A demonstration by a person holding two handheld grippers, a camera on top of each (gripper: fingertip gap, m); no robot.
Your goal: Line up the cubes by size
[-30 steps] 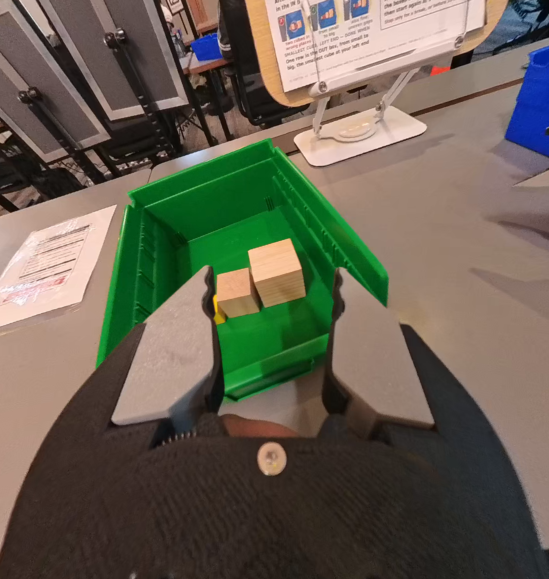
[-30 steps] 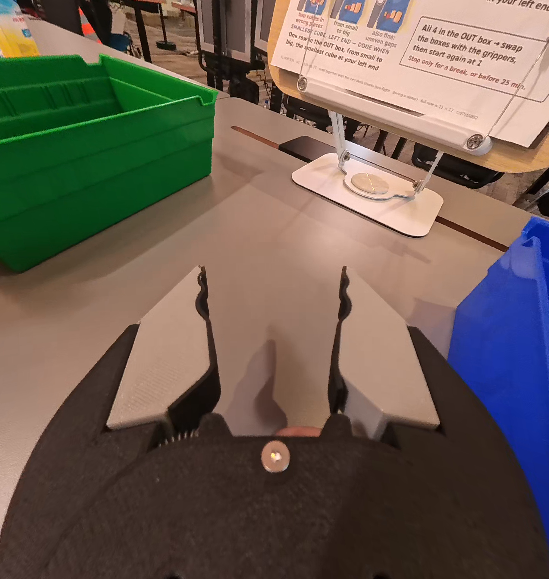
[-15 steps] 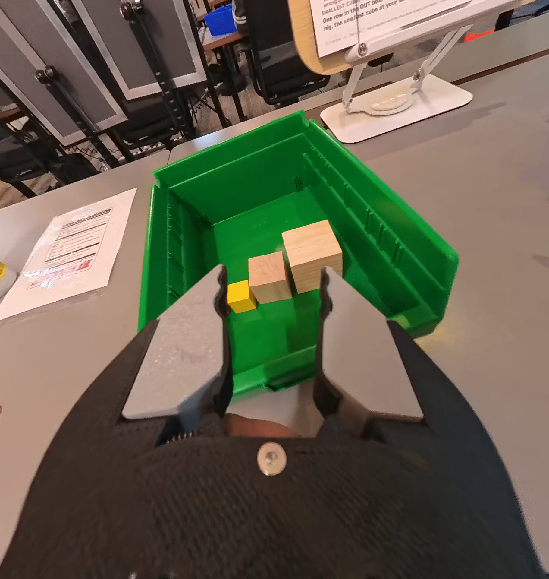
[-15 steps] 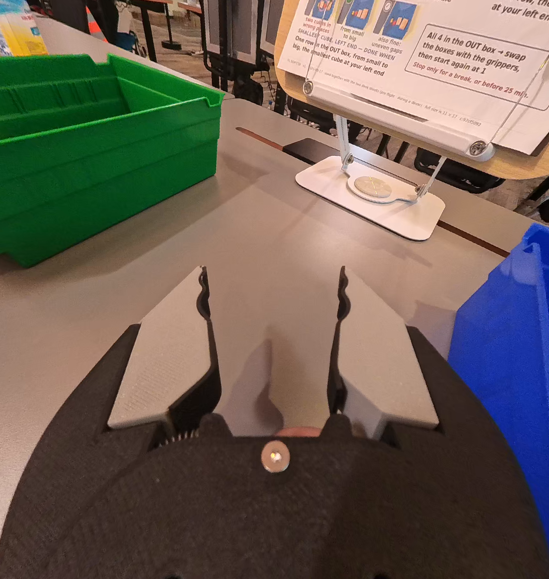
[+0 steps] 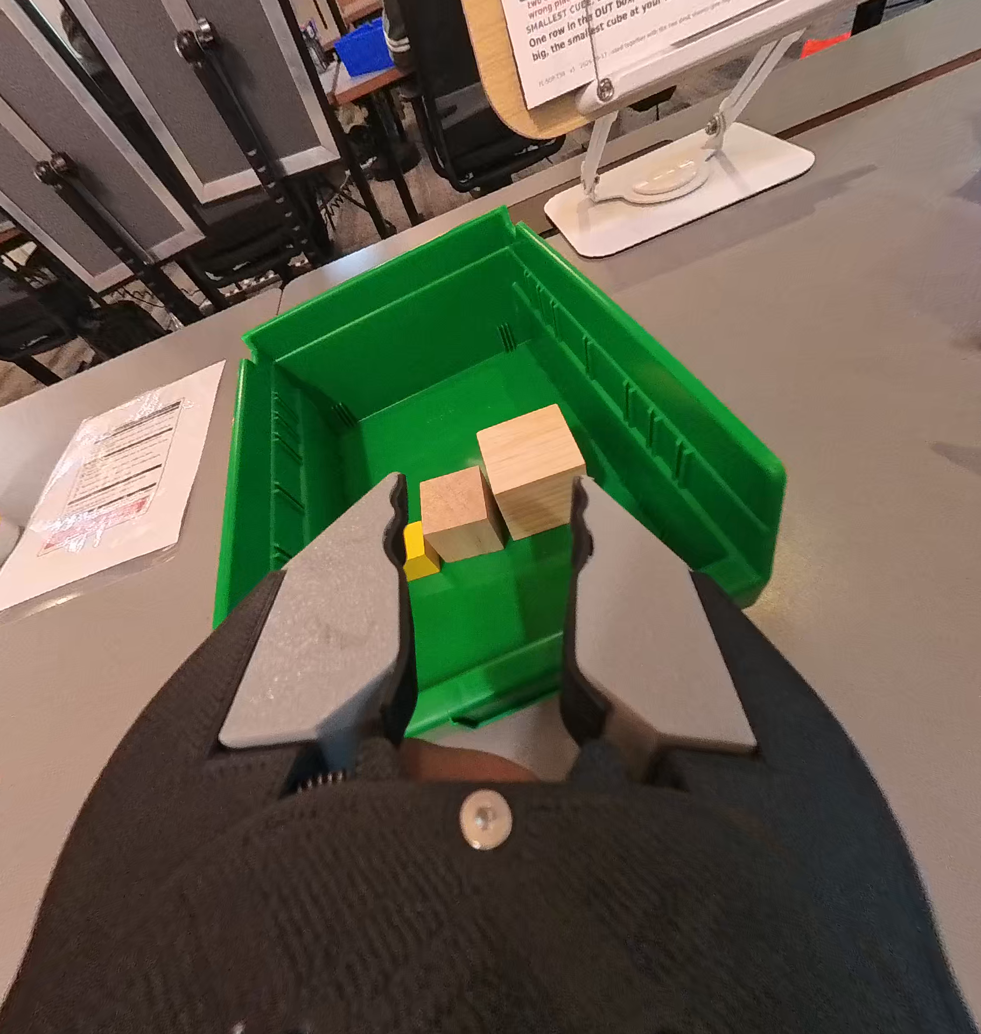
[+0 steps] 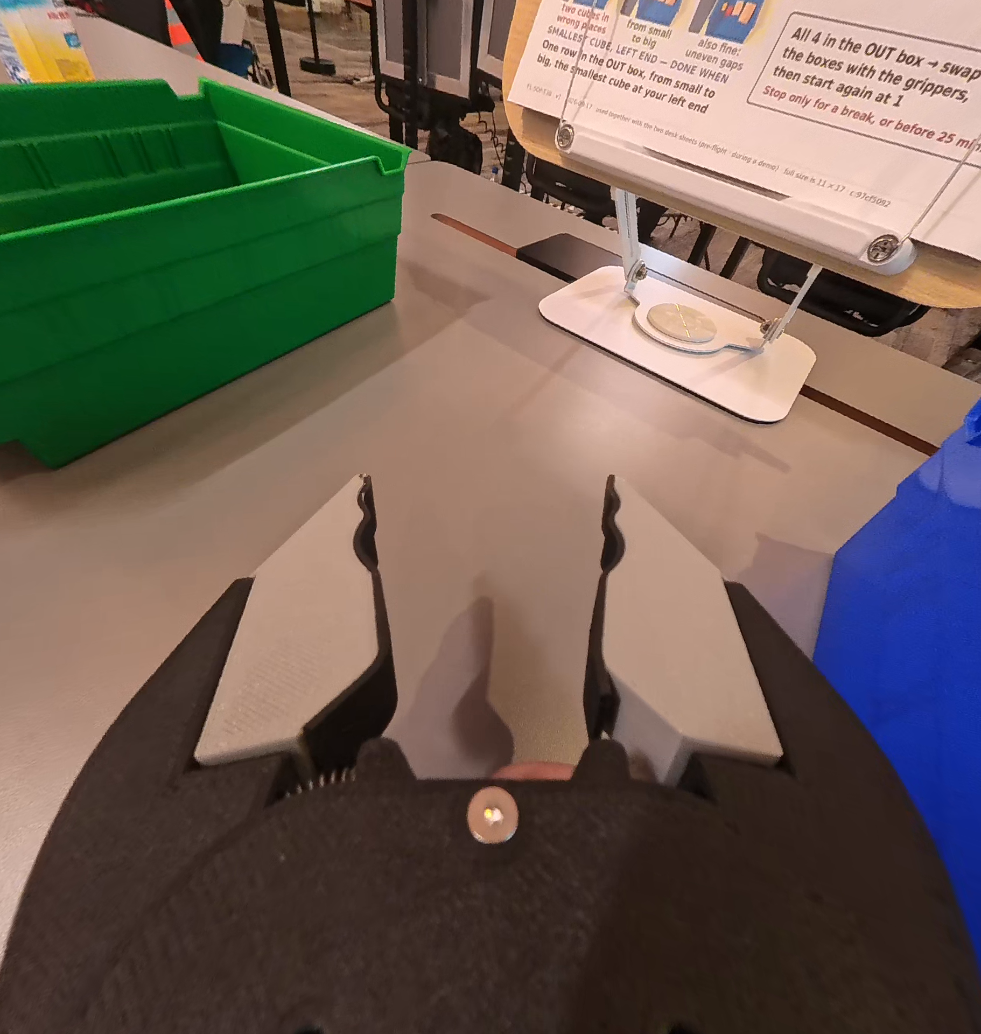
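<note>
— Left gripper (image 5: 485,487) hangs over the near end of the green bin (image 5: 701,425), jaws spread, nothing between them. Where are the cubes?

— Inside the bin, in a row. From the fingertips, the small yellow cube (image 5: 419,553) sits at about eight o'clock, half hidden behind the left finger (image 5: 331,626). The medium wooden cube (image 5: 459,513) touches it, just below the gap. The large wooden cube (image 5: 530,469) lies at one o'clock.

— And the right gripper (image 6: 487,481)?

— Also spread wide and empty, low over the grey table (image 6: 477,403). A blue bin (image 6: 919,615) is at three o'clock, the green one at ten, a white paper stand (image 6: 689,341) at one.
</note>
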